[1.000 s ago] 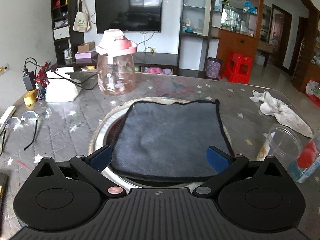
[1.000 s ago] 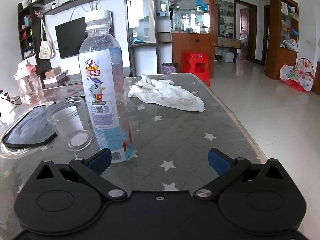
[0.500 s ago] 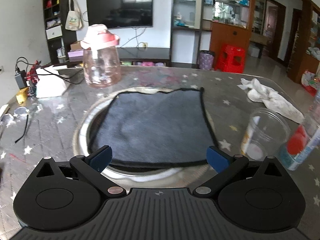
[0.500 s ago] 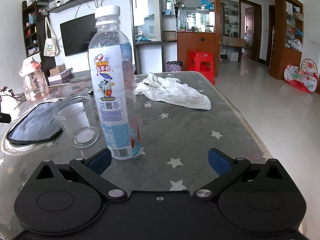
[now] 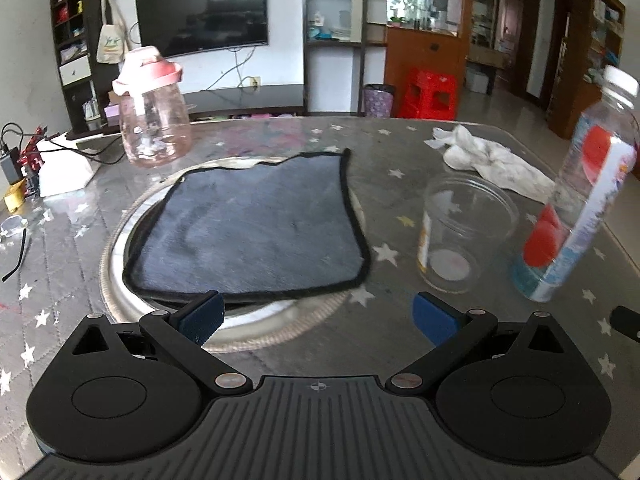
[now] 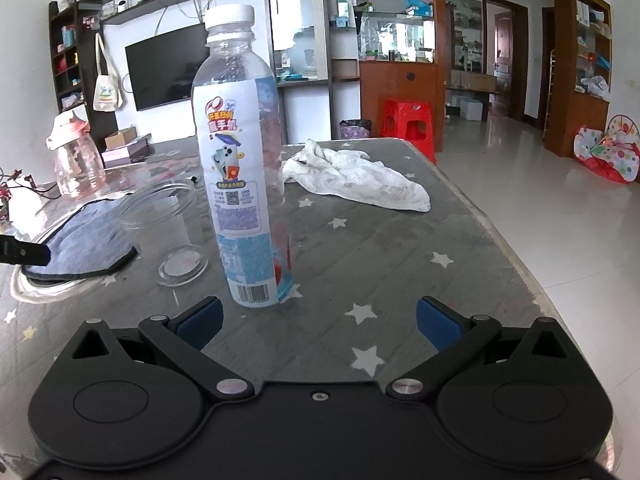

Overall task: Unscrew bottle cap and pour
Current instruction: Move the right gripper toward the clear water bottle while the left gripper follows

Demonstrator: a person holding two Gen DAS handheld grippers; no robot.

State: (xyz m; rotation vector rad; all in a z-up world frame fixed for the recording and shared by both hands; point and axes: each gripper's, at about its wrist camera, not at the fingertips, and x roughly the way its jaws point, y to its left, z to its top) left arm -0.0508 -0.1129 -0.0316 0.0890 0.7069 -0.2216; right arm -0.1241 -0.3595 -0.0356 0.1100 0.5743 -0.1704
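Both claws were spread and held nothing: the left gripper [image 5: 316,314] hung over the near edge of the grey cloth [image 5: 248,232], the right gripper [image 6: 318,318] sat low over the table [image 6: 400,248] with the bottle [image 6: 244,168] just ahead of its left finger. The bottle stood upright near the table's right edge, white cap [image 6: 229,20] on. A clear cup [image 6: 168,232] stood just beside it on the left, and a white rag [image 6: 356,180] lay farther back.

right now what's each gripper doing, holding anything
Left gripper: open, holding nothing, over the table near the grey cloth.
Right gripper: open, holding nothing, the bottle just ahead.
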